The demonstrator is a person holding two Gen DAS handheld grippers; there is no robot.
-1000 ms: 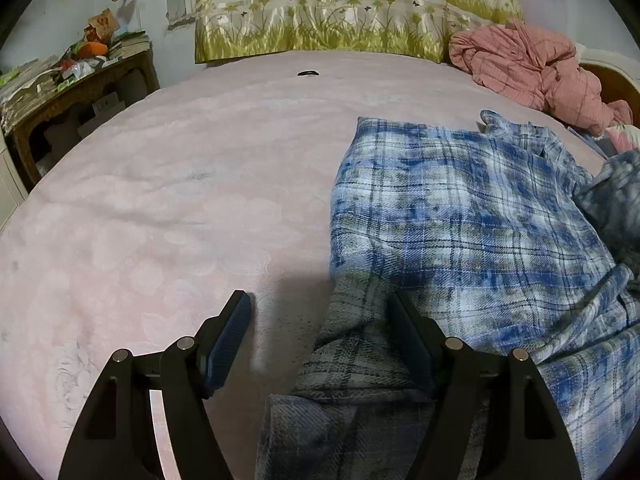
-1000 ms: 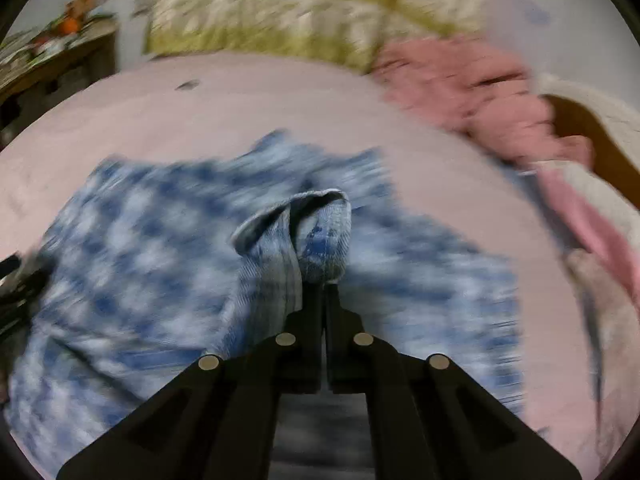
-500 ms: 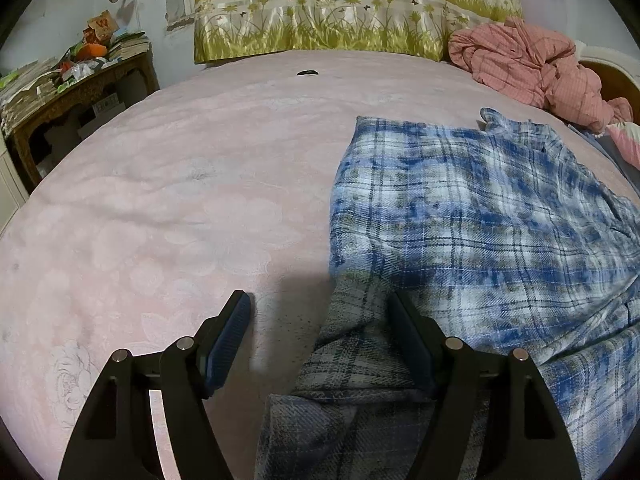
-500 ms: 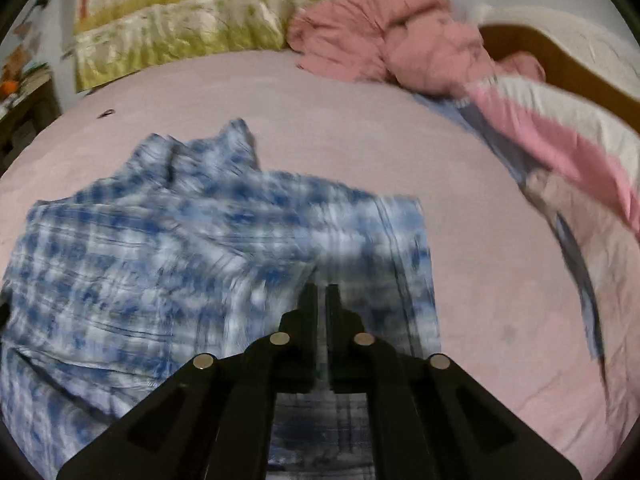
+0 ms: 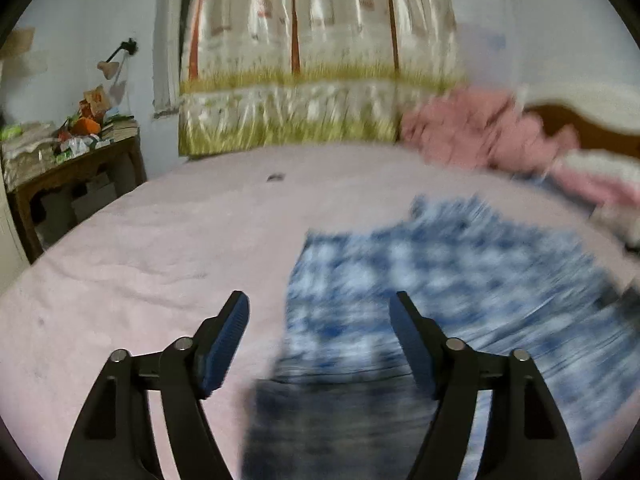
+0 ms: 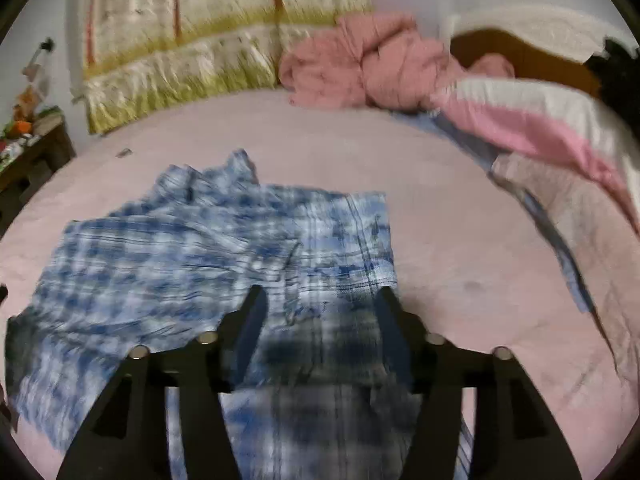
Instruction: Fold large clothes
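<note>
The left gripper (image 5: 320, 312) hung over the near edge of the bed with its jaws spread wide and nothing between them; its blue-padded fingers (image 5: 224, 340) stood apart above the pink bedspread (image 5: 140, 264) and the left border of the blue plaid shirt (image 5: 440, 280). The right gripper (image 6: 320, 300) likewise had its jaws spread and empty, poised above the shirt's near hem. The shirt (image 6: 200, 252) lay spread on the bedspread (image 6: 460, 240), mostly flat, with its right side folded in to a straight vertical edge and its collar crumpled at the far end; the left wrist view of it was heavily blurred. Beyond the collar a small dark object (image 6: 124, 153) lay on the bedspread, too small to identify. Farther back on the right, a bunched pink garment (image 6: 372, 64) rested near a pink-and-white striped blanket (image 6: 540, 120) and the wooden headboard (image 6: 520, 52). On the left a cluttered wooden side table (image 5: 72, 164) stood beside the bed, and a curtain printed with trees and grass (image 5: 312, 72) hung on the far wall.
</note>
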